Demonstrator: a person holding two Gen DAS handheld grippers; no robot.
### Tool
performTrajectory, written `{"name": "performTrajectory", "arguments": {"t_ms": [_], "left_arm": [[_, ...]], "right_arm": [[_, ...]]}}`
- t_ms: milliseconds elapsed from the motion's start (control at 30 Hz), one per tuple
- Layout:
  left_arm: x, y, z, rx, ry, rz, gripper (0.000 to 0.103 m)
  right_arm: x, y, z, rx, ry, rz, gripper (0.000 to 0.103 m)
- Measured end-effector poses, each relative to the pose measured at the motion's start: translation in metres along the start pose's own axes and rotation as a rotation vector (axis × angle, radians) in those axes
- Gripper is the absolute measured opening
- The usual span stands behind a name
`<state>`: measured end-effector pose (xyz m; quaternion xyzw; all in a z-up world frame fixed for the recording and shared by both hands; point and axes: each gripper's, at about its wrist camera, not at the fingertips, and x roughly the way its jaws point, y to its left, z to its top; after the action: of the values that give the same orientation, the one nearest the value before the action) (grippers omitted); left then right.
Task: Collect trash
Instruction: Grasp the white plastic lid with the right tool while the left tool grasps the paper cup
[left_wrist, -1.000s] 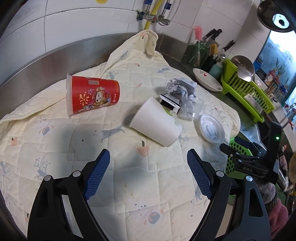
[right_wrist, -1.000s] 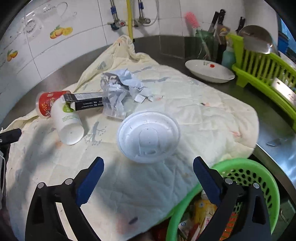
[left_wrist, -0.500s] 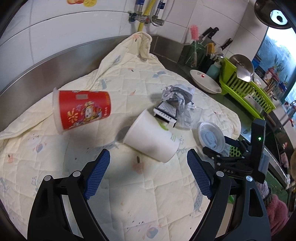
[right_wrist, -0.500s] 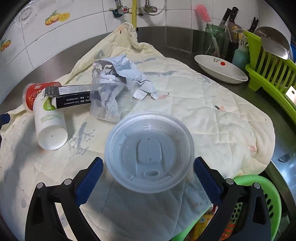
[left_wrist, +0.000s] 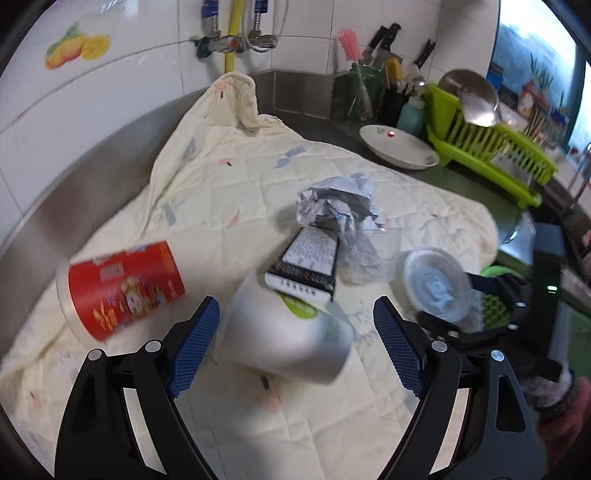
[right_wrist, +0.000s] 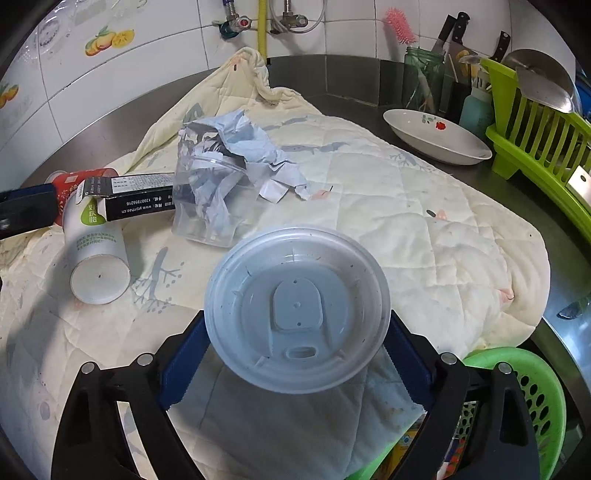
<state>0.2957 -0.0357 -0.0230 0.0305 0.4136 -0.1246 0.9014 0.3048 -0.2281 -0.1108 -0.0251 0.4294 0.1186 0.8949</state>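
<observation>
On the cream quilted cloth (left_wrist: 207, 192) a white paper cup (left_wrist: 284, 332) lies on its side between the fingers of my left gripper (left_wrist: 295, 306), which is open, pads off the cup. A black box (left_wrist: 306, 266) sticks out of the cup's mouth. A red cup (left_wrist: 118, 291) lies to the left. Crumpled paper (right_wrist: 229, 140) spills from a clear plastic cup (right_wrist: 207, 206). The white lid (right_wrist: 295, 306) sits between the pads of my right gripper (right_wrist: 295, 325); the jaws are closing and both pads meet its rim.
A green basket (right_wrist: 532, 391) holding wrappers stands below the counter edge at lower right. A white dish (right_wrist: 436, 136), a green dish rack (right_wrist: 535, 129) and a jar of knives (right_wrist: 424, 77) line the back right. Taps (right_wrist: 258, 18) hang on the tiled wall.
The left gripper moved forward and rolled, bringing the white cup between its fingers. The right gripper came down around the lid and its jaws narrowed onto the rim.
</observation>
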Motion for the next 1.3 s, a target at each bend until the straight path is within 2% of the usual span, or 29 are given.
{"name": "performTrajectory", "arguments": {"t_ms": [300,400,467,533,567,633,733,800,900,967,1133,1300], "left_arm": [[0.029,-0.02,0.013,0.138,0.04,-0.021,0.084],[0.028,-0.016,0.015,0.117,0.03,-0.019,0.084],[0.016,-0.01,0.013,0.085,-0.007,-0.03,0.084],[0.003,0.0,0.009,0.006,-0.034,-0.003,0.085],[0.0,0.004,0.006,-0.032,-0.029,-0.008,0.085],[-0.006,0.014,-0.001,-0.131,-0.004,0.042,0.085],[-0.009,0.032,-0.013,-0.307,0.048,0.032,0.084],[-0.01,0.039,-0.019,-0.403,0.069,-0.001,0.083],[-0.009,0.034,-0.024,-0.472,0.086,-0.073,0.083],[-0.002,0.025,-0.026,-0.492,0.112,-0.081,0.083],[0.022,0.02,-0.029,-0.582,0.174,-0.081,0.083],[0.039,0.024,-0.031,-0.665,0.194,-0.046,0.083]], "right_arm": [[-0.007,-0.002,-0.003,0.008,-0.009,0.014,0.088],[-0.011,-0.001,-0.005,0.004,-0.015,0.019,0.088],[-0.013,-0.001,-0.006,-0.002,-0.017,0.018,0.088],[-0.014,-0.001,-0.007,-0.004,-0.019,0.02,0.088],[-0.015,0.0,-0.008,-0.004,-0.022,0.022,0.088],[-0.016,0.0,-0.008,-0.001,-0.03,0.022,0.088],[-0.017,-0.001,-0.01,0.001,-0.033,0.028,0.088],[-0.018,-0.002,-0.01,0.002,-0.035,0.033,0.088],[-0.019,-0.003,-0.01,0.006,-0.04,0.046,0.088],[-0.02,-0.003,-0.01,0.003,-0.045,0.056,0.088],[-0.02,-0.002,-0.009,0.003,-0.056,0.08,0.088],[-0.017,-0.003,-0.011,0.002,-0.053,0.09,0.088]]}}
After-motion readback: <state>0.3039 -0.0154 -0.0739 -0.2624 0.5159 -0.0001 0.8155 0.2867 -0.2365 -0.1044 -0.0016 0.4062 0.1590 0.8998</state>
